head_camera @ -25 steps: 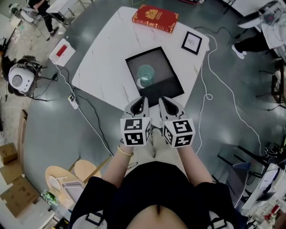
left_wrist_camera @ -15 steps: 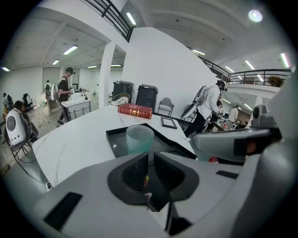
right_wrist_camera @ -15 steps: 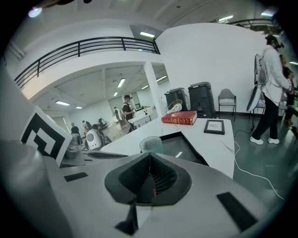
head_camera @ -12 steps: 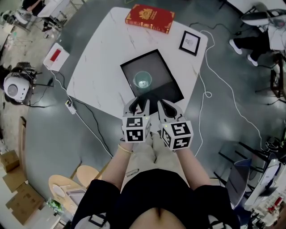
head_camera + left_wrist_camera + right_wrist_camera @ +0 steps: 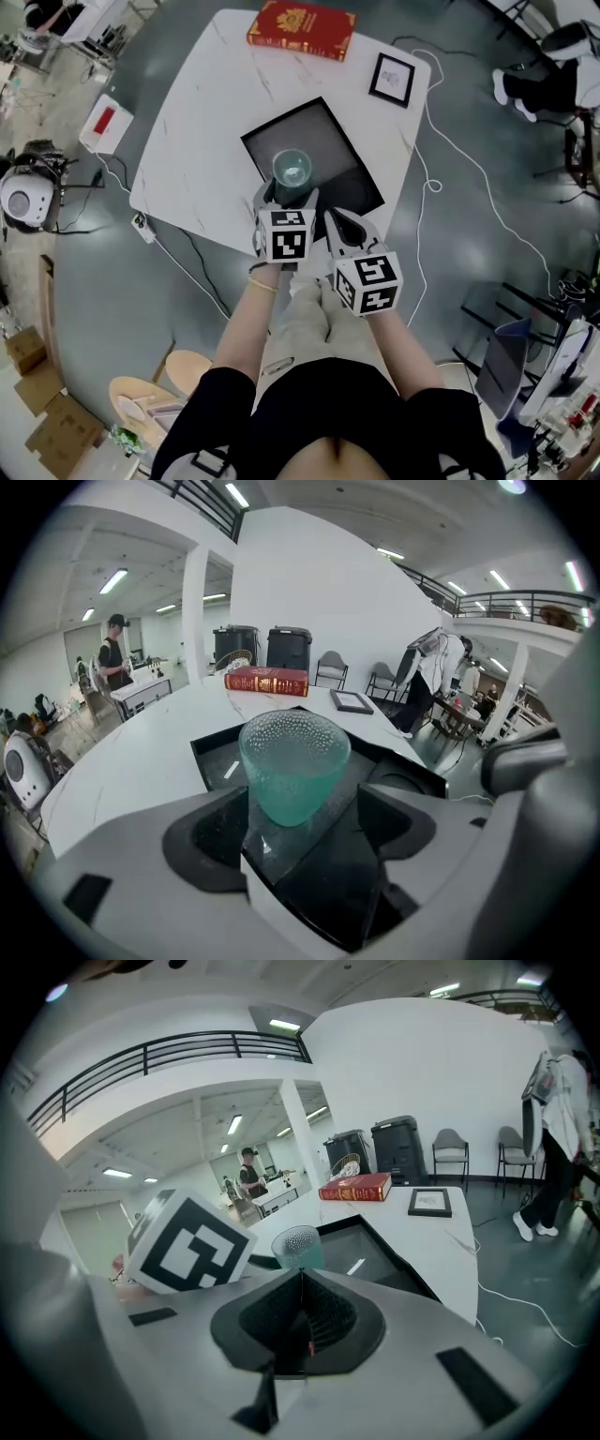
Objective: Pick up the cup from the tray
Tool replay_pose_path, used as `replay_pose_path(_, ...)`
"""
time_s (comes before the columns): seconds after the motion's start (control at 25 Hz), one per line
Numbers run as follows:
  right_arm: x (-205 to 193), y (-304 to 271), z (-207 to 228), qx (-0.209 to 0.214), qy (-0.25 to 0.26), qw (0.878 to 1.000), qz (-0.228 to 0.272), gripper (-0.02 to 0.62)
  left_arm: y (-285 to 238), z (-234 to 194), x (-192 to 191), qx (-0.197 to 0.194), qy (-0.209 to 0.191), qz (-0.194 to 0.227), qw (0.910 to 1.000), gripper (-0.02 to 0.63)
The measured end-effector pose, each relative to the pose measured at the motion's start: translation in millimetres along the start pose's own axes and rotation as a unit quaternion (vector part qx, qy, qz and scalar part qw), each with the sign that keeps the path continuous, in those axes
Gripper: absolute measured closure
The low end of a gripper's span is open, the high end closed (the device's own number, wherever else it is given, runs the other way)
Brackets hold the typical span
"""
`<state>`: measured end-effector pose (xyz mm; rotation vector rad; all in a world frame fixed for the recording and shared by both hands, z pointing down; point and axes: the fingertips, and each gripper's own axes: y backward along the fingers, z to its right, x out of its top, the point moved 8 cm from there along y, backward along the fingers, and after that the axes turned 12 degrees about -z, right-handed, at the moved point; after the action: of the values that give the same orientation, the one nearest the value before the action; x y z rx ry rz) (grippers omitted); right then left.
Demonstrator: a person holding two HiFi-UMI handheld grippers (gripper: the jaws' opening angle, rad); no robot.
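Observation:
A pale green dimpled glass cup (image 5: 292,170) stands upright on a black tray (image 5: 328,141) on the white table. My left gripper (image 5: 291,199) is at the tray's near edge, its jaws opening. In the left gripper view the cup (image 5: 293,766) stands just ahead of my left gripper (image 5: 300,827), its base level with the tips of the two fingers, which do not touch it. My right gripper (image 5: 342,225) hangs back beside the left one, over the table's near edge. Its jaws (image 5: 300,1312) are shut with nothing in them, and the cup (image 5: 298,1245) shows beyond them.
A red book (image 5: 301,28) lies at the table's far edge, a small framed picture (image 5: 392,79) at the far right corner. A white cable (image 5: 431,197) trails over the floor to the right of the table. People and office furniture stand far off.
My left gripper has moved forward up to the cup, and its jaws have gone from shut to wide open. The right gripper has stayed back and shut.

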<state>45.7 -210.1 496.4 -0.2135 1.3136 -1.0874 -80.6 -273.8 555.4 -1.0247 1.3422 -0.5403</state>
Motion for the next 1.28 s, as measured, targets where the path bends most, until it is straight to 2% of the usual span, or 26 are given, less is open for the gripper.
replay_pose_path(0.4,-2.7,-6.0,2.3,0.003,-0.014,1.000,-0.004,0.584,-31.1,-6.8,21.7,0.038,-0.056,-0.020,0.9975,0.239)
replay_pose_path(0.92,-5.0,-5.1,8.0,-0.007,-0.018,1.000,-0.005,0.584,-34.0,-5.0,23.4,0.030,-0.058,-0.015,0.9977,0.242)
replay_pose_path(1.28,0.4,9.4,7.7,-0.016,-0.009,1.000,0.009,0.584,-7.4,4.6,27.4,0.021,-0.054,0.006,0.9983,0.242)
